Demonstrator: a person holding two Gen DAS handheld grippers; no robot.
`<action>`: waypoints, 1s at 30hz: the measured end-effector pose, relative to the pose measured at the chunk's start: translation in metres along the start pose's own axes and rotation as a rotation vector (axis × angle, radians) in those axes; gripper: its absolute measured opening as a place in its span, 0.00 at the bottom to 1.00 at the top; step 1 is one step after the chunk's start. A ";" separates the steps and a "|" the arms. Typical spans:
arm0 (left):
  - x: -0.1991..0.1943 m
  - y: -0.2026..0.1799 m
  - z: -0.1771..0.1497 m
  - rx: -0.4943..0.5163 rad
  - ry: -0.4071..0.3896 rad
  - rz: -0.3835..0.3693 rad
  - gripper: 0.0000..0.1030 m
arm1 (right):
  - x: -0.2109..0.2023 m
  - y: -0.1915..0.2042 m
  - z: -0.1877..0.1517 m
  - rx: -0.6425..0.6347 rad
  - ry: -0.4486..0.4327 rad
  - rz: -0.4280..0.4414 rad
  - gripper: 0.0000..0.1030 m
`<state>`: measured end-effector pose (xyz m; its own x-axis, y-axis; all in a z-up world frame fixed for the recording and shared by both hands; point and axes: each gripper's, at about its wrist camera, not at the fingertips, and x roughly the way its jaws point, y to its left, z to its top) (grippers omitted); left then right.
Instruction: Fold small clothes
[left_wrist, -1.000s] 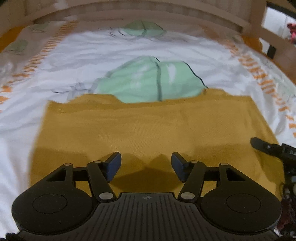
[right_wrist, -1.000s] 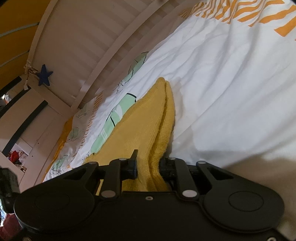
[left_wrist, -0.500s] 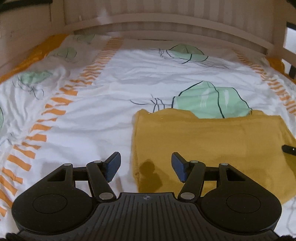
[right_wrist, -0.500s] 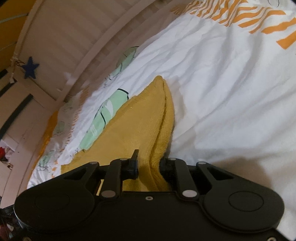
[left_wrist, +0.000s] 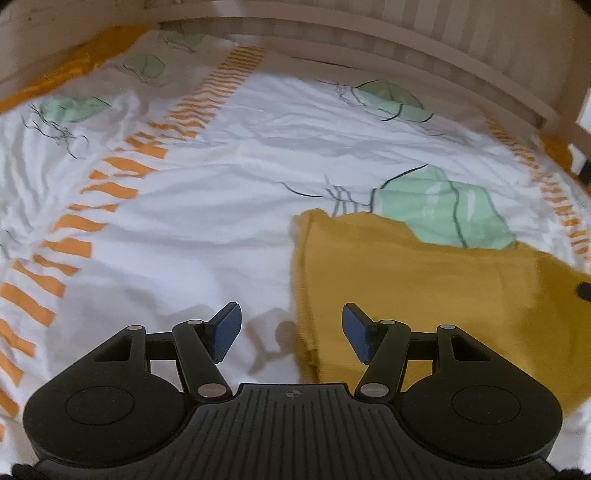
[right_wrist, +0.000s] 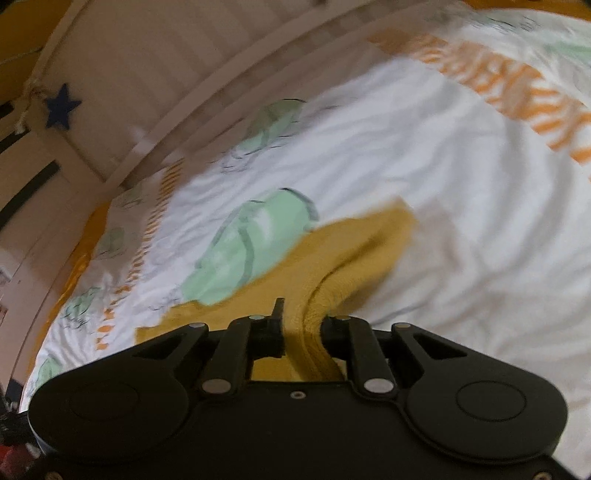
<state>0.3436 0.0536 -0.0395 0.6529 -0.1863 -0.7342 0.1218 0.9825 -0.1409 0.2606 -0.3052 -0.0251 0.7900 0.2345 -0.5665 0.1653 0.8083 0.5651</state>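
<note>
We count one mustard-yellow garment (left_wrist: 424, 288), two grippers, the left gripper (left_wrist: 291, 332) and the right gripper (right_wrist: 301, 332), one patterned bedsheet (left_wrist: 192, 236), and one dark blue star (right_wrist: 62, 107).

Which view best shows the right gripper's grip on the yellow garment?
Right wrist: the right gripper pinches the yellow garment by its folded edge between its fingers. Left wrist shows the garment lying flat; the grip itself is out of frame.
</note>
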 end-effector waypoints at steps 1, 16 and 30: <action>-0.001 0.001 0.001 -0.005 -0.001 -0.013 0.57 | 0.002 0.011 0.000 -0.013 0.005 0.016 0.21; 0.000 0.032 0.014 -0.076 0.031 -0.066 0.57 | 0.064 0.127 -0.055 -0.168 0.121 0.159 0.21; 0.001 0.050 0.018 -0.138 0.040 -0.075 0.57 | 0.089 0.171 -0.091 -0.337 0.130 0.059 0.21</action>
<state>0.3638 0.1021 -0.0352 0.6152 -0.2619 -0.7436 0.0633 0.9566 -0.2845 0.3054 -0.0971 -0.0339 0.7070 0.3356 -0.6225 -0.0997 0.9187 0.3821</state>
